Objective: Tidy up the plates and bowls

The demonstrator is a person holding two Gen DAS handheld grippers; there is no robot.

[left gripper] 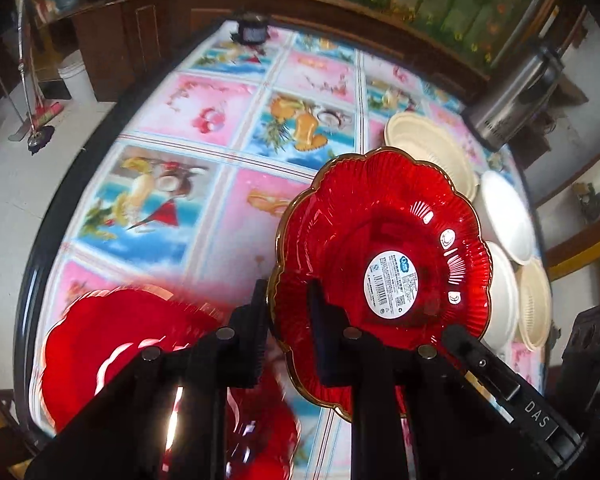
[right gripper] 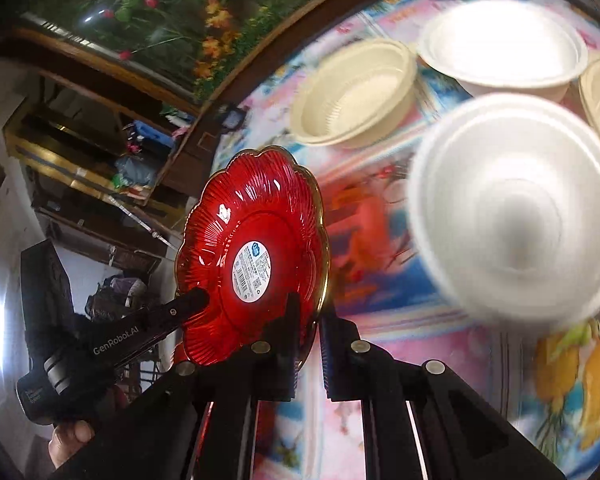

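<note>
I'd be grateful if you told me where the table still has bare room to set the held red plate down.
The widest bare stretch of the table runs from the dark gadget at the far edge toward the red plates lying near. It is crowded on the right, where cream and white bowls cluster under the held red plate.

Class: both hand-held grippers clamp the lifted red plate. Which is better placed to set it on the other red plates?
Left, probably. The left hand-held gripper pinches the rim of the red plate with the other red plates lying just beside it; the right hand-held gripper faces the bowls.
</note>
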